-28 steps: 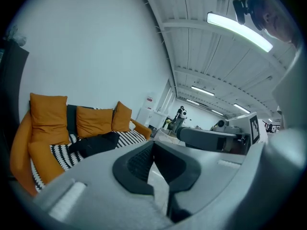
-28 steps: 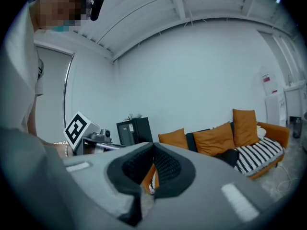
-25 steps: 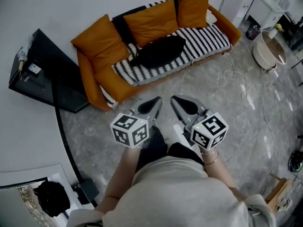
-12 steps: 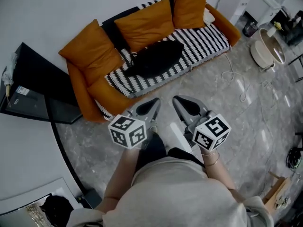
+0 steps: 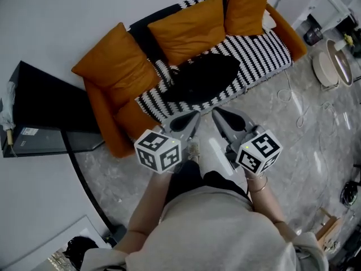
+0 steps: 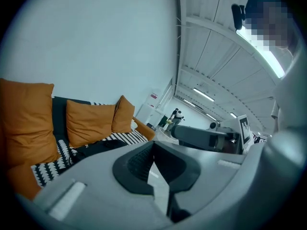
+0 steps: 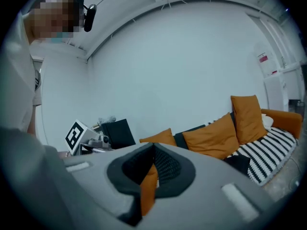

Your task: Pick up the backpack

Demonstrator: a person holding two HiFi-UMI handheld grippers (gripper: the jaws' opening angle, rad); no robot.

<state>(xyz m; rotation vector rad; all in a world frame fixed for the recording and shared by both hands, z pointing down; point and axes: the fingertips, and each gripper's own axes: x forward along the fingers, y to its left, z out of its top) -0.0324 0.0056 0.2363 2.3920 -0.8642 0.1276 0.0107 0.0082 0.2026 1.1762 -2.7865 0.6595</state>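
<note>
A grey marbled floor (image 5: 318, 140) fills the lower half of the head view, and an orange sofa (image 5: 123, 131) stands across the top of it, against a pale wall. To the sofa's left is a black cabinet (image 5: 48, 109). Three orange cushions lean on the sofa's back: one at its left end (image 5: 115, 65), one in the middle (image 5: 190, 30) and one at the right end (image 5: 246, 5). A black-and-white striped cover (image 5: 262, 47) is spread over the seat. The backpack (image 5: 204, 79), black and slumped flat, lies on this cover about the middle of the seat, in front of the middle cushion, with nothing touching it. Both grippers are held side by side out in front of the person, pointing at the sofa and short of its front edge. The left gripper (image 5: 194, 116) has its jaws closed together with nothing between them, and the right gripper (image 5: 216, 113) likewise has its tips meeting on nothing. A thin pale cable (image 5: 293, 95) loops on the floor to the right of the sofa.
</note>
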